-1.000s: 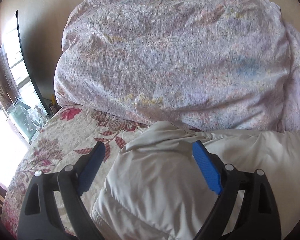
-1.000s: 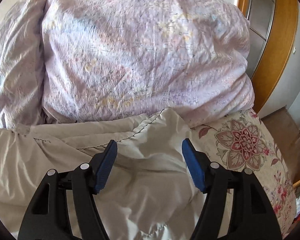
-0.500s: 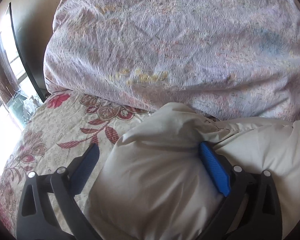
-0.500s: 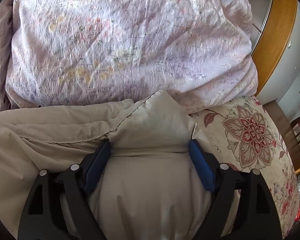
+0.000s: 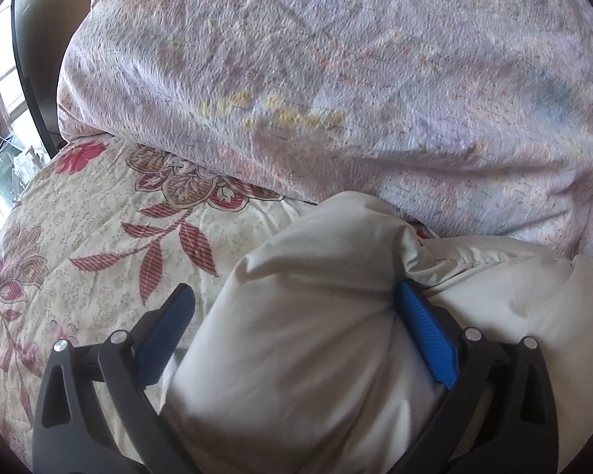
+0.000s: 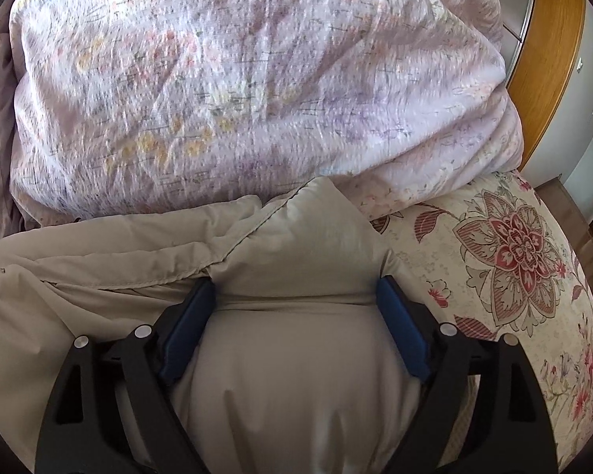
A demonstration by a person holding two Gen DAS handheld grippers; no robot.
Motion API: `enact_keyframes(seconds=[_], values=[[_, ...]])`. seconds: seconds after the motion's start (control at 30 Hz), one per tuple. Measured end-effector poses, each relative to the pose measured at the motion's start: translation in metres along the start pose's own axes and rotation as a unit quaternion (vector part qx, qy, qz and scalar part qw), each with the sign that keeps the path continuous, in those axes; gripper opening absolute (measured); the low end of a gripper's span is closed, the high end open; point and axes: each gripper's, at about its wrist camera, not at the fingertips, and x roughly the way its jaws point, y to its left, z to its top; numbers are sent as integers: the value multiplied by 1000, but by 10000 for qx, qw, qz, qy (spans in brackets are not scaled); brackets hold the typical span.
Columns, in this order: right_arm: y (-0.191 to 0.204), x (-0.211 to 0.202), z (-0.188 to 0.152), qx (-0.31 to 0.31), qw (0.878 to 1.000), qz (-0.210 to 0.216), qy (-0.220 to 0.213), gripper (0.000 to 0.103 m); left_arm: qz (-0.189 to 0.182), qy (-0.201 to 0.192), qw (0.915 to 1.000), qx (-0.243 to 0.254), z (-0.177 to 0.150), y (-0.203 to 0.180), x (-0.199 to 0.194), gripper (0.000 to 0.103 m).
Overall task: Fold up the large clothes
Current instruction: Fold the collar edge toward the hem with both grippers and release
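Observation:
A puffy cream-white padded garment point(image 5: 316, 335) lies on a flower-print bedsheet point(image 5: 91, 237). My left gripper point(image 5: 292, 300) is open, with the garment's left corner bulging between its blue fingers point(image 5: 427, 331); only the right finger touches the cloth. In the right wrist view the garment point(image 6: 304, 355) fills the open right gripper point(image 6: 296, 296); both blue fingers point(image 6: 399, 324) press against its puffy sides. The garment's far corner point(image 6: 324, 205) pokes up against the quilt.
A big bundled pink-lilac flowered quilt point(image 5: 336, 79) rises just beyond the garment and also shows in the right wrist view point(image 6: 257, 71). The bedsheet point(image 6: 514, 260) runs to the bed's right edge. A wooden wardrobe point(image 6: 549, 47) stands at far right, a window point(image 5: 0, 91) at far left.
Both grippers have moved forward and down onto the garment. Its cloth now bulges between the fingers, where a second ago it lay below them. The quilt looms closer.

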Motion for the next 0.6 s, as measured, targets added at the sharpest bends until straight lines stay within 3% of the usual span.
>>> enact_keyframes(seconds=[0.6], values=[[-11, -2, 4, 269, 9994, 187, -86, 87, 121, -35, 9999, 6, 2, 1, -4, 101]])
